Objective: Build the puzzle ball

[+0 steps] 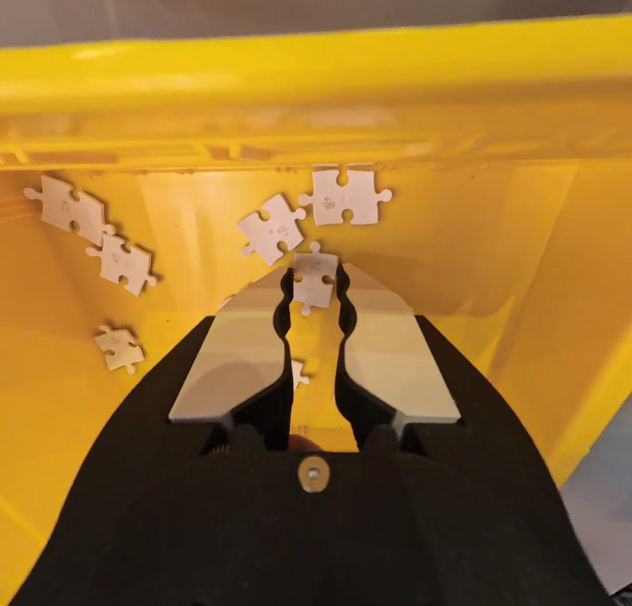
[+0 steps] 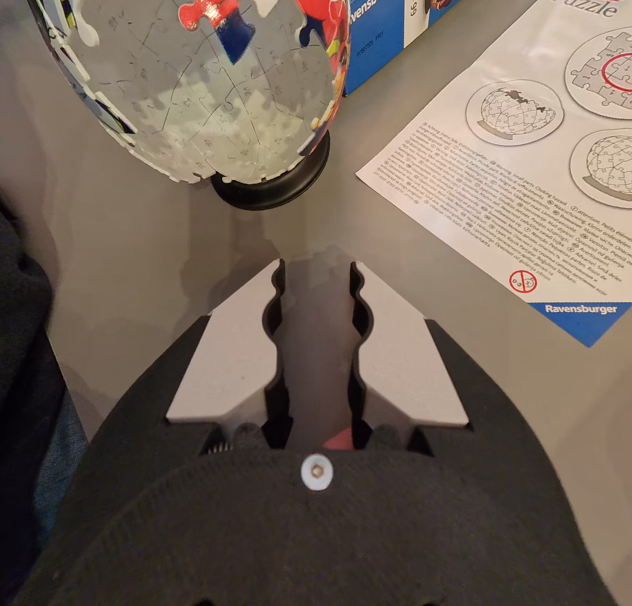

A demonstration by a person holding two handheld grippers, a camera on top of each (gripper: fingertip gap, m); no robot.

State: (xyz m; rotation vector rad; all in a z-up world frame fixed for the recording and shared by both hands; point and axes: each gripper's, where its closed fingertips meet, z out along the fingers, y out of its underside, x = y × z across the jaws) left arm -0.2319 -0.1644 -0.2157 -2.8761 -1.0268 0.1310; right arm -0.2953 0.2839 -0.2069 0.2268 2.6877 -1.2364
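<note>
a blue box (image 2: 383, 31) stands at the far edge of the grey table (image 2: 143, 247), a white printed leaflet (image 2: 533, 165) with a blue corner lies flat to its right, and dark cloth (image 2: 20, 316) shows at the left edge of the right wrist view.

Materials/finish
Yellow bin (image 1: 307, 86) glossy plastic; loose pieces (image 1: 345, 197) matt white card; stand (image 2: 273, 192) glossy black plastic; leaflet (image 2: 513, 179) paper; surface (image 2: 136, 247) smooth grey.
</note>
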